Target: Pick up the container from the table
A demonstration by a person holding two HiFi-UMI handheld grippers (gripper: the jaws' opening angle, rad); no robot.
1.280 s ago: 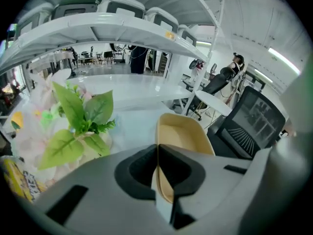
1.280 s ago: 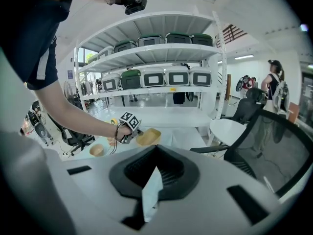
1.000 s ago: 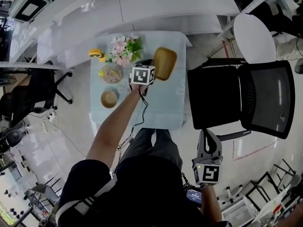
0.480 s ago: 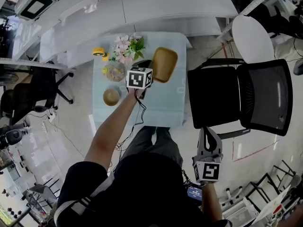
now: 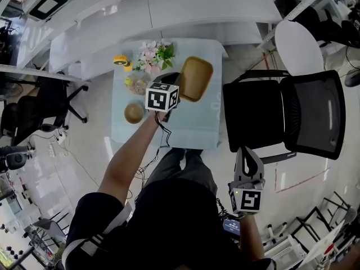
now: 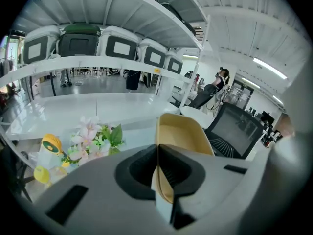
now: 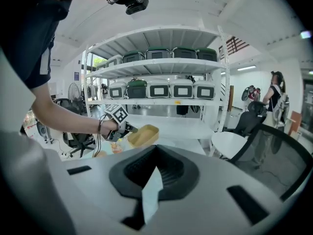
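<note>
The container [image 5: 197, 77] is a tan, oblong, shallow dish. It hangs tilted above the pale table [image 5: 191, 129], clear of its top. My left gripper [image 5: 175, 81] is shut on the dish's near rim. In the left gripper view the rim [image 6: 162, 180] sits pinched between the jaws of the left gripper [image 6: 159, 176], with the hollow of the dish [image 6: 180, 131] beyond. My right gripper [image 5: 247, 154] hangs low by the person's right side, away from the table, shut on nothing. The right gripper view shows the dish [image 7: 143, 135] held up by the left hand.
On the table's left part stand a flower bunch [image 5: 153, 55], a yellow roll [image 5: 119, 60], a glass bowl of food [image 5: 135, 84] and a small wooden bowl [image 5: 134, 112]. A black office chair [image 5: 284, 117] stands right of the table, white shelving [image 5: 169, 7] behind it.
My left gripper has risen with the tan dish in its grip, so the dish now hangs higher over the table. The right gripper has barely moved.
</note>
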